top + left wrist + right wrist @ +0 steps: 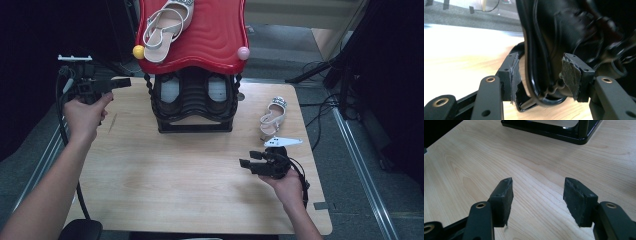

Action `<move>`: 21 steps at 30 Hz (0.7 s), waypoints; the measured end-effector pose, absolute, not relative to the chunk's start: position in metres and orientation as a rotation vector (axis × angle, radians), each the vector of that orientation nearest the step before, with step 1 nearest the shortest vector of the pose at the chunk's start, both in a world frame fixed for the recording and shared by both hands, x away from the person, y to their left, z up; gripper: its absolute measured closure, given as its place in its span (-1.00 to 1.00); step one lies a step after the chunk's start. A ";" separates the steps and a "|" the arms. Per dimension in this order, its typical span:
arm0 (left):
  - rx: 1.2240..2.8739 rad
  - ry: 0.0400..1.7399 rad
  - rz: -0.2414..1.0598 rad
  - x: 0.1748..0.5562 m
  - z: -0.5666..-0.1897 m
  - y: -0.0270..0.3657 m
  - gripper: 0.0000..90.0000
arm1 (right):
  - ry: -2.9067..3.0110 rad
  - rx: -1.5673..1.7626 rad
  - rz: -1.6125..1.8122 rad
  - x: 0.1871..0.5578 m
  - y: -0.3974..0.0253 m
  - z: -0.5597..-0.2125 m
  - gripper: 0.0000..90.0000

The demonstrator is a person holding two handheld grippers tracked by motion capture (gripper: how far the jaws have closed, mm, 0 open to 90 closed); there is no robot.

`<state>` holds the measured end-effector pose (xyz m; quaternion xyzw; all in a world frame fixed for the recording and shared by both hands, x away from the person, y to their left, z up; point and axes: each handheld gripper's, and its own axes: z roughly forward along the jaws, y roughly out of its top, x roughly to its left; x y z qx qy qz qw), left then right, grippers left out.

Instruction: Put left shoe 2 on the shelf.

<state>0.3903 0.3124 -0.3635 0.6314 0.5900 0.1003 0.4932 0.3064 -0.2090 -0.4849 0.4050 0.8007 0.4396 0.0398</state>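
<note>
Both the left gripper (539, 77) and right gripper (537, 200) gape empty; the black rack (195, 102) blurs up close.

Both handheld black two-jaw grippers, the left one (107, 85) at the upper left of the high view and the right one (252, 159) at lower right, were of matt black plastic. Brass-ringed pivot holes and small dark screws studded the jaw links. Worn grey felt pads (573, 196) faced each fingertip, frayed at the edges. A black cable (64, 130) trailed from the left one; a grey three-cornered plate (283, 142) topped the right. Both forearms were bare, without sleeves.
</note>
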 end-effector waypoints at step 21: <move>1.581 1.457 0.182 0.361 -0.434 0.297 0.03 | 2.435 1.271 1.336 0.316 -0.216 -0.488 -0.01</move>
